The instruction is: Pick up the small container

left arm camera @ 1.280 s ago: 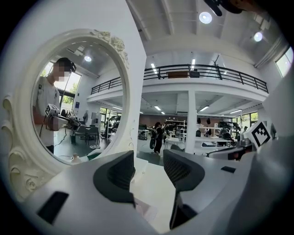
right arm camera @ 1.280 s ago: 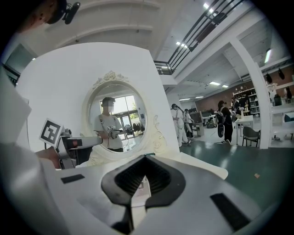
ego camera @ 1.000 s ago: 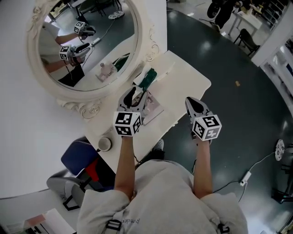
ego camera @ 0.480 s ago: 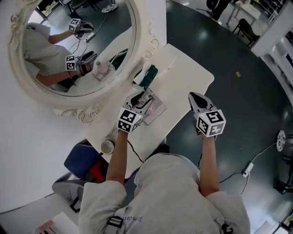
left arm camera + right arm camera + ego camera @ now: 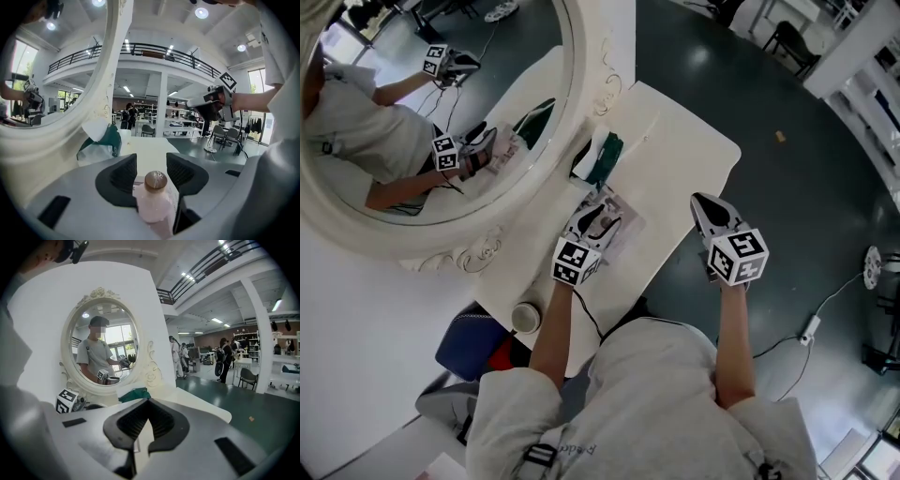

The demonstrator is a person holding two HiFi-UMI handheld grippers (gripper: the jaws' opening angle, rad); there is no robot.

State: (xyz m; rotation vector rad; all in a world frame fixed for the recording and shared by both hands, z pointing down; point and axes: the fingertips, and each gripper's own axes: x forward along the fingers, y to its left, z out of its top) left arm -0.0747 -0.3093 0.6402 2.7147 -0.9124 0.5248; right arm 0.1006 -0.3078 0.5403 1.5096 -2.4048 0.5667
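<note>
The small container is a pale pink bottle with a coppery cap (image 5: 153, 199). It sits between the jaws of my left gripper (image 5: 151, 169), and both jaws press its sides. From the head view the left gripper (image 5: 598, 217) is over a printed leaflet (image 5: 628, 230) on the white table (image 5: 680, 155), and it hides the bottle. I cannot tell whether the bottle is off the leaflet. My right gripper (image 5: 711, 211) hangs past the table's right edge, over the dark floor. Its jaws (image 5: 149, 425) are shut with nothing in them.
A large oval mirror (image 5: 441, 122) with an ornate white frame leans along the table's left side. A green and white tissue pack (image 5: 600, 155) lies just beyond the leaflet. A small round cup (image 5: 525, 317) stands at the table's near end, above a blue seat (image 5: 473, 339).
My left gripper has edged forward over the leaflet and round the bottle. The right gripper has stayed beside the table edge. The head view has shifted a little.
</note>
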